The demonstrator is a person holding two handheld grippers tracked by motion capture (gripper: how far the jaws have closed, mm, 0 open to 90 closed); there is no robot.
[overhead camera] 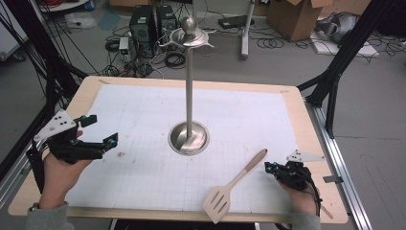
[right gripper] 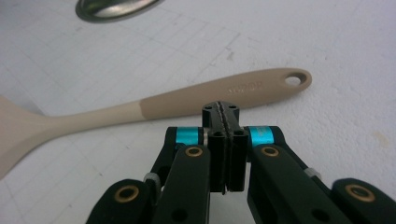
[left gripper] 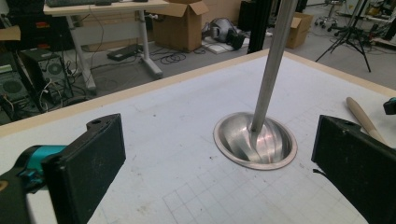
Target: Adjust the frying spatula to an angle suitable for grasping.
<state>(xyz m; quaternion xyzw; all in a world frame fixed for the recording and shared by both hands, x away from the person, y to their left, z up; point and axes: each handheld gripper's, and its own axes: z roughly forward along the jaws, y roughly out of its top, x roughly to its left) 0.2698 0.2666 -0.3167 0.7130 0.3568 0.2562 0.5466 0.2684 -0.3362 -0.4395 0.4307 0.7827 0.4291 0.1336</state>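
Observation:
A beige slotted spatula lies flat on the white gridded mat, blade toward the front edge, handle pointing up and right. My right gripper sits just right of the handle's end, jaws pressed together with nothing between them; in the right gripper view its tips hover close in front of the handle. A metal stand with a round dished base, tall pole and hooked top rises at mid table. My left gripper is at the left, jaws wide apart and empty, facing the stand's base.
The mat covers a wooden table with a raised rim. Black frame legs stand off the right edge. Beyond the far edge are floor cables, computer towers and cardboard boxes.

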